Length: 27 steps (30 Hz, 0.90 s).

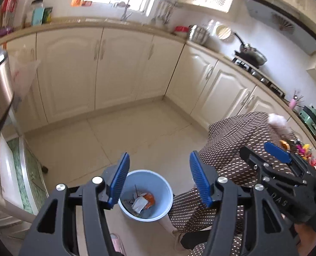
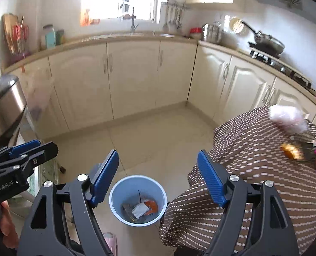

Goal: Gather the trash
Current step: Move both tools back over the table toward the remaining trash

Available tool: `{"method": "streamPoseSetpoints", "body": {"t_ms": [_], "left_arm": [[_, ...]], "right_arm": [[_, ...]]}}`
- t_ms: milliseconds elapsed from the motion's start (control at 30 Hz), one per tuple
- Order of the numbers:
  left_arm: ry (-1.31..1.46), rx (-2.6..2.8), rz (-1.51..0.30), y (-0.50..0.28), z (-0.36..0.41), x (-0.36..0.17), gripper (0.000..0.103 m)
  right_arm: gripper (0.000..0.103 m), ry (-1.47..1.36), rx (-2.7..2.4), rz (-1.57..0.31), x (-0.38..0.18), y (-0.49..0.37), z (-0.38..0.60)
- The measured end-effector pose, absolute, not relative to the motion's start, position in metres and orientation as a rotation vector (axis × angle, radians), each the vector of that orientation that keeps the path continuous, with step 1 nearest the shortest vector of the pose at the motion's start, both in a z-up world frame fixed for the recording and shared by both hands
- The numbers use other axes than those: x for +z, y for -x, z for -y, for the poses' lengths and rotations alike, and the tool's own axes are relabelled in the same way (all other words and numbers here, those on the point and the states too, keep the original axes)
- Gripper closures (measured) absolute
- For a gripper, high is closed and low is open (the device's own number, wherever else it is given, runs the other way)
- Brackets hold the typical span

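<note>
So with both the left gripper (image 1: 158, 177) and right gripper (image 2: 158, 176) wide and empty over the blue bin (image 2: 117, 209), I'd swing toward the wrappers (image 2: 291, 150) at 3 o'clock on the table (image 2: 254, 170).

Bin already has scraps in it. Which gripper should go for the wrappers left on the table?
Right. The right gripper, open and empty, sits nearer the orange wrapper on the table; the left gripper is farther.

The left gripper (image 1: 158, 179) and the right gripper (image 2: 158, 177) both hang side by side, angled downward, each with its blue-padded jaws spread wide and nothing between them.
</note>
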<state>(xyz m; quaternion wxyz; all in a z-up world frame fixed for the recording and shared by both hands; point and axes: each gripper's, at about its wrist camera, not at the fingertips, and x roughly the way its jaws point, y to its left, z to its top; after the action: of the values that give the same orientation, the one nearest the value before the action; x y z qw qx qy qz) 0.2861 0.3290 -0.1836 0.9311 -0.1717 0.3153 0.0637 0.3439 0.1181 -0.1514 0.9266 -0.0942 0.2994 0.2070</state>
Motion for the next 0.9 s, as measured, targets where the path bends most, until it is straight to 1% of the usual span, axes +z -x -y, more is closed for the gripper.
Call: {"method": "streamPoseSetpoints", "body": {"t_ms": [300, 467, 767, 900], "left_arm": [[0.299, 0.080, -0.575, -0.252, -0.294, -0.147, 0.044], [0.265, 0.062, -0.540, -0.240, -0.273, -0.126, 0.040], [0.214, 0.001, -0.503, -0.234, -0.229, -0.100, 0.034], [0.191, -0.035, -0.494, -0.230, -0.203, -0.091, 0.034]], "right_arm": [[0.027, 0.157, 0.379, -0.524, -0.109, -0.310, -0.076], [0.026, 0.144, 0.344, -0.485, -0.089, -0.300, -0.053], [0.025, 0.104, 0.291, -0.452, -0.071, -0.283, -0.007], [0.024, 0.088, 0.259, -0.439, -0.064, -0.275, 0.019]]}}
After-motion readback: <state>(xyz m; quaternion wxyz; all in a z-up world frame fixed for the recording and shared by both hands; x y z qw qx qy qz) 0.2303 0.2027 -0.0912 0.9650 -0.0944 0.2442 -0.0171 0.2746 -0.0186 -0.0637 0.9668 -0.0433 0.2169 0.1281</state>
